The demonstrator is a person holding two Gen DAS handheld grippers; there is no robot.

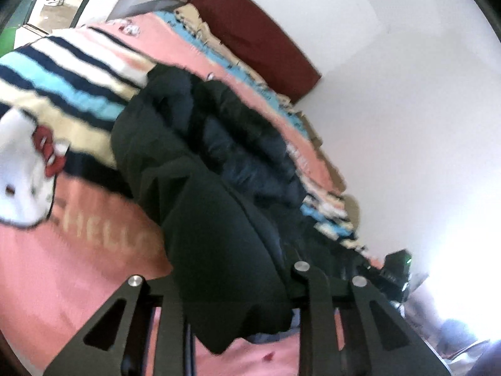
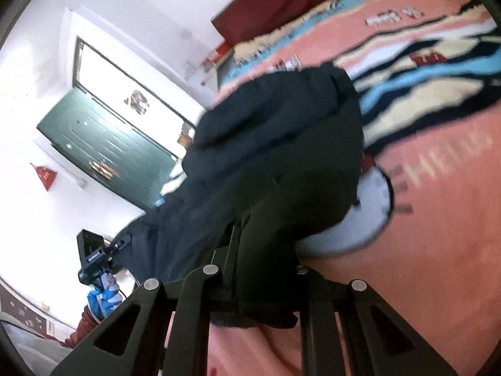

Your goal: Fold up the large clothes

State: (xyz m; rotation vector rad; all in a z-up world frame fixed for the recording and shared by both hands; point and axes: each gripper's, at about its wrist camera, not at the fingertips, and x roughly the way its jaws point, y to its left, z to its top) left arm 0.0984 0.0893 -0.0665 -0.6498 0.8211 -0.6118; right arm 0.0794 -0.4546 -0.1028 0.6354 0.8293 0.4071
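A large dark garment (image 1: 200, 169) lies crumpled on a pink Hello Kitty blanket (image 1: 78, 266) covering the bed. My left gripper (image 1: 241, 282) is shut on one edge of the garment, and the cloth hangs down between its fingers. In the right wrist view the same dark garment (image 2: 281, 144) stretches away over the blanket (image 2: 438, 235). My right gripper (image 2: 266, 269) is shut on another edge of it, lifted a little off the bed. The left gripper (image 2: 97, 257), held in a blue-gloved hand, shows at the lower left of the right wrist view.
A dark red headboard (image 1: 256, 31) stands against the white wall at the far end of the bed. A green door (image 2: 106, 147) and a bright doorway (image 2: 131, 75) are off the bed's side. Striped blanket bands (image 1: 62, 78) run across the bed.
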